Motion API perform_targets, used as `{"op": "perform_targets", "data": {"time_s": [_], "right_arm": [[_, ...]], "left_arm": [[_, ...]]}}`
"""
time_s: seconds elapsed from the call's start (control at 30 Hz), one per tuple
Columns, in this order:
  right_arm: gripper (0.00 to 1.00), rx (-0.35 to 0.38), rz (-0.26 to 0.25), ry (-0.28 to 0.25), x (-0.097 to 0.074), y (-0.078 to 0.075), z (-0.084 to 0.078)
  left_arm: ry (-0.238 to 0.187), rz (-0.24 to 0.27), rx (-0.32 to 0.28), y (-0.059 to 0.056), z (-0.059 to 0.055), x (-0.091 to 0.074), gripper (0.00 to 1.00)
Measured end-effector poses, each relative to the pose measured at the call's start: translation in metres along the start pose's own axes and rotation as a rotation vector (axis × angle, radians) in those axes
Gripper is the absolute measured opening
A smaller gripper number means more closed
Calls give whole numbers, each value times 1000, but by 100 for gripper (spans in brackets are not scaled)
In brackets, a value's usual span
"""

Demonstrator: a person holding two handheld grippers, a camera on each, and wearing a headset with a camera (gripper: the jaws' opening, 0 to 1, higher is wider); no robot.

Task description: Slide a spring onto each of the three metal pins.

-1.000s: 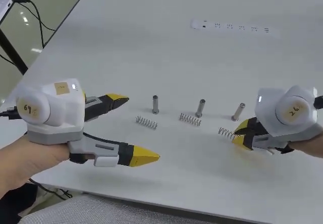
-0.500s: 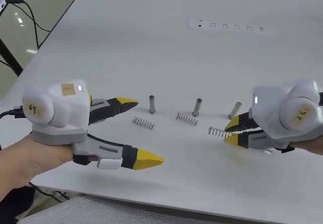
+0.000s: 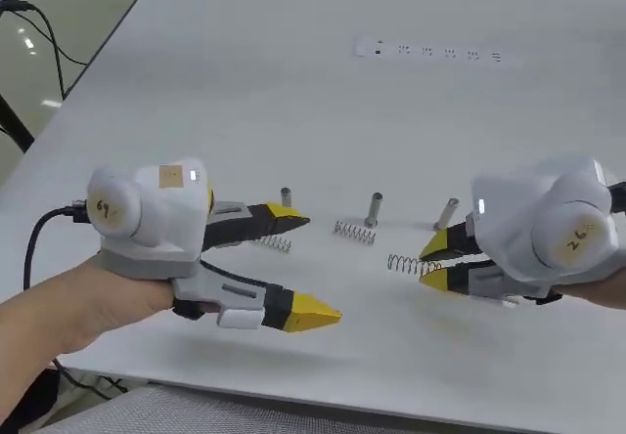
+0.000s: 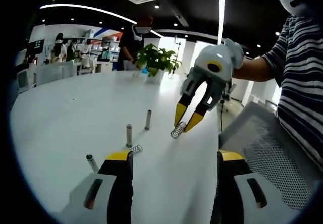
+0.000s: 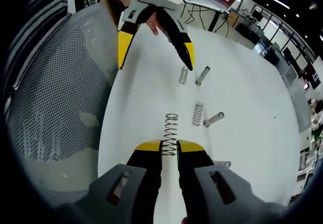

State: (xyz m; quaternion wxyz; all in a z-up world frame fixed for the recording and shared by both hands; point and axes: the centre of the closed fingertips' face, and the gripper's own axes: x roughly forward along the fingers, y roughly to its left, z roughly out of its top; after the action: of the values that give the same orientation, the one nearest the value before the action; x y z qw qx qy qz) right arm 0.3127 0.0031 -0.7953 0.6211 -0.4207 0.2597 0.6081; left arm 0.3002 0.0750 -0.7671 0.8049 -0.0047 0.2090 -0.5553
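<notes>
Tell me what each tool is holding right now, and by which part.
The right tool grips a spring by one end; the rest sticks out past its tips. The left tool is open, holding nothing.

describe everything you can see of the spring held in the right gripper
The spring is a slim coil of thin silvery wire, metal by its look, with open, evenly spaced turns and no visible bend. One end is pinched between the yellow tips of the right gripper, which is shut on it; the rest juts straight out past them. It seems lifted off the white table, touching nothing else.
</notes>
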Motion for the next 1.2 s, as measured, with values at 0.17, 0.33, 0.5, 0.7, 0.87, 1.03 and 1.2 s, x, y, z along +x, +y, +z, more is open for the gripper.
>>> {"op": "perform_targets", "data": {"time_s": [0.17, 0.33, 0.5, 0.7, 0.87, 1.03, 1.2], "right_arm": [[13, -3, 2, -10, -2, 1, 5], [13, 0, 3, -20, -5, 2, 8], [13, 4, 6, -27, -8, 4, 10], [13, -2, 14, -22, -9, 7, 10], [13, -8, 18, -15, -8, 8, 10], [13, -9, 20, -22, -8, 10, 12], [13, -7, 23, -29, -9, 12, 14]], "left_arm": [[-25, -38, -9, -2, 6, 11, 56], [-45, -66, -9, -5, 12, 23, 46], [-41, -85, -8, -5, 9, 33, 43], [-37, -115, 6, -12, 12, 45, 37], [-30, -142, 19, -17, 11, 52, 34], [-32, -151, 27, -19, 11, 55, 29], [-41, -153, 34, -21, 12, 58, 25]]}}
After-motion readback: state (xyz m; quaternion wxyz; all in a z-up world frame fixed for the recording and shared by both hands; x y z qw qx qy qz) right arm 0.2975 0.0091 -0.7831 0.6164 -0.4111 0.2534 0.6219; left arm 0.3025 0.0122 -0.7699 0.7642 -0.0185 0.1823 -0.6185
